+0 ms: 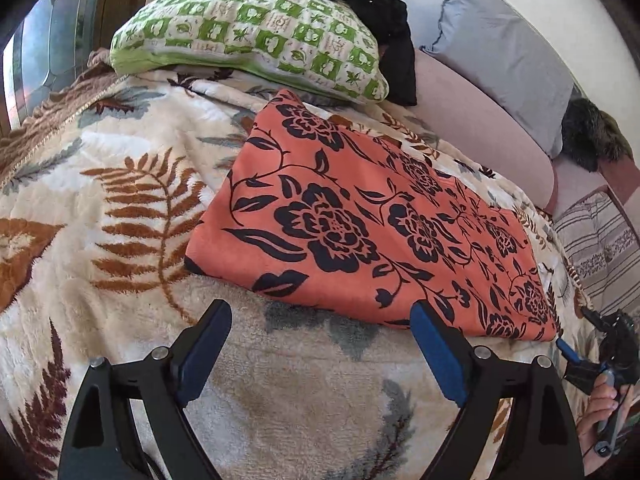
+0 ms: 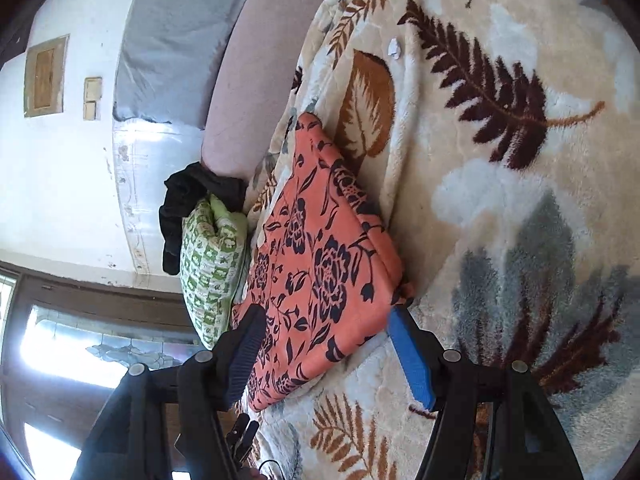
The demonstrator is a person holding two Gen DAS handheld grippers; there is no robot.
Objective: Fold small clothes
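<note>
Orange floral cloth (image 1: 372, 216) lies folded into a flat rectangle on the leaf-print blanket (image 1: 120, 184), roughly mid-bed, black flower pattern up. Layered folded edges visible along one side in right wrist view (image 2: 320, 264).

Left gripper (image 1: 322, 354): fingers spread wide, nothing between them but blanket pile. Blue pad of one finger (image 1: 438, 356) sits just at the cloth's near edge; can't tell if it touches. Other finger (image 1: 204, 348) is over bare blanket, well clear of the cloth.

Right gripper (image 2: 326, 354): fingers apart, straddling the cloth's near corner. Cloth is between the pads, but the pads aren't pressing on it; gap visible both sides. Same gripper shows at the edge of left wrist view (image 1: 600, 356) beside the cloth's right corner, a hand (image 1: 604, 412) on its handle.

Beyond the cloth: green-checked pillow (image 1: 256, 36) just past its far edge, black garment (image 1: 360, 12) bunched on and behind the pillow. Grey pillow (image 1: 500, 48) against the white wall, pinkish sheet (image 1: 480, 120) beside the blanket. Striped fabric (image 1: 600, 248) at far right.
</note>
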